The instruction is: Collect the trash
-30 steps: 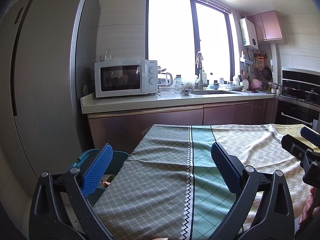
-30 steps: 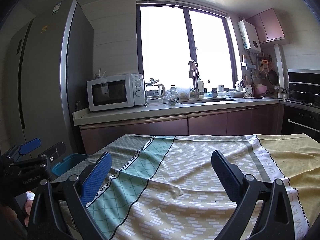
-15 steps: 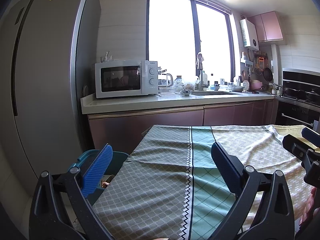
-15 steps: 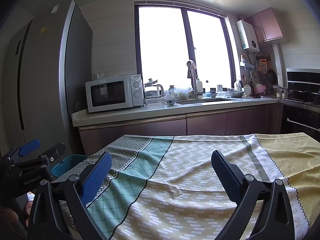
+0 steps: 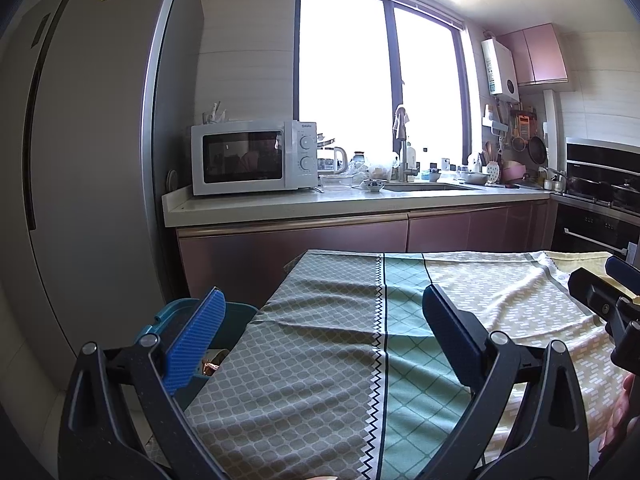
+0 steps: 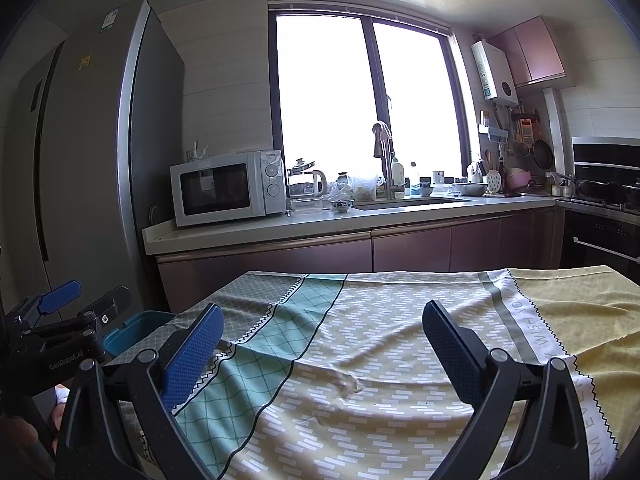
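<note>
My left gripper (image 5: 324,336) is open and empty, held above the left part of a table with a patterned cloth (image 5: 332,360). A teal bin (image 5: 236,316) stands on the floor beside the table's left edge, with some brownish trash (image 5: 210,366) showing inside. My right gripper (image 6: 324,352) is open and empty over the middle of the cloth (image 6: 380,340). The bin also shows in the right wrist view (image 6: 136,330). No trash shows on the cloth.
A tall grey fridge (image 5: 80,160) stands at the left. A counter (image 5: 320,204) runs behind the table with a white microwave (image 5: 252,156), kettle, bowls and sink. An oven and hob (image 5: 600,208) stand at the right.
Both grippers stay open and almost still. The right wrist view has drifted slightly, so the kitchen sits a little lower and to the left of where it was.
</note>
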Available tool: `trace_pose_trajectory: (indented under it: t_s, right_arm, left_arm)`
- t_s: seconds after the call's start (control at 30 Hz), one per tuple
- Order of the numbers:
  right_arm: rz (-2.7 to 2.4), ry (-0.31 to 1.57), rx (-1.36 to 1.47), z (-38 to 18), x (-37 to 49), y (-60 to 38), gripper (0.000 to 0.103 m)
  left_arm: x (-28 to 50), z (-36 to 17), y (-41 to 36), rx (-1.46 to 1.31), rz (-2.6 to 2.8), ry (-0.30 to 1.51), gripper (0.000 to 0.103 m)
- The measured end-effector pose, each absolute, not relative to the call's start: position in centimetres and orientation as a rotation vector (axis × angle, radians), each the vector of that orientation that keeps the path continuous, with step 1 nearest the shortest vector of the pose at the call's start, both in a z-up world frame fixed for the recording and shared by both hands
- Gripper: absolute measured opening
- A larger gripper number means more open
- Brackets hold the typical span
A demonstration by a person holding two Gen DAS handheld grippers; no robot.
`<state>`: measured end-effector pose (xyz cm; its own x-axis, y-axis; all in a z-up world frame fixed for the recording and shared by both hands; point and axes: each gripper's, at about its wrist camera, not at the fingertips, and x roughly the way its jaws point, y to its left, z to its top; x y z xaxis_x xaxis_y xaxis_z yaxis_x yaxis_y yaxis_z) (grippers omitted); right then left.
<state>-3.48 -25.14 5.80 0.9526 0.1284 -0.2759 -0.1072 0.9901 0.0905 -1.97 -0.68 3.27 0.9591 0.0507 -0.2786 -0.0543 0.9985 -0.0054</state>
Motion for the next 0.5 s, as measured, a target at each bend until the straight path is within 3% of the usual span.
trace_pose_trajectory:
  t_s: [0.5]
  right_arm:
    - [0.117,0.283,0.076,5.85,-3.51,-25.07,0.096]
  left_arm:
    - [-2.00,3.26,-0.70,-0.014,0.052,0.283,0.097]
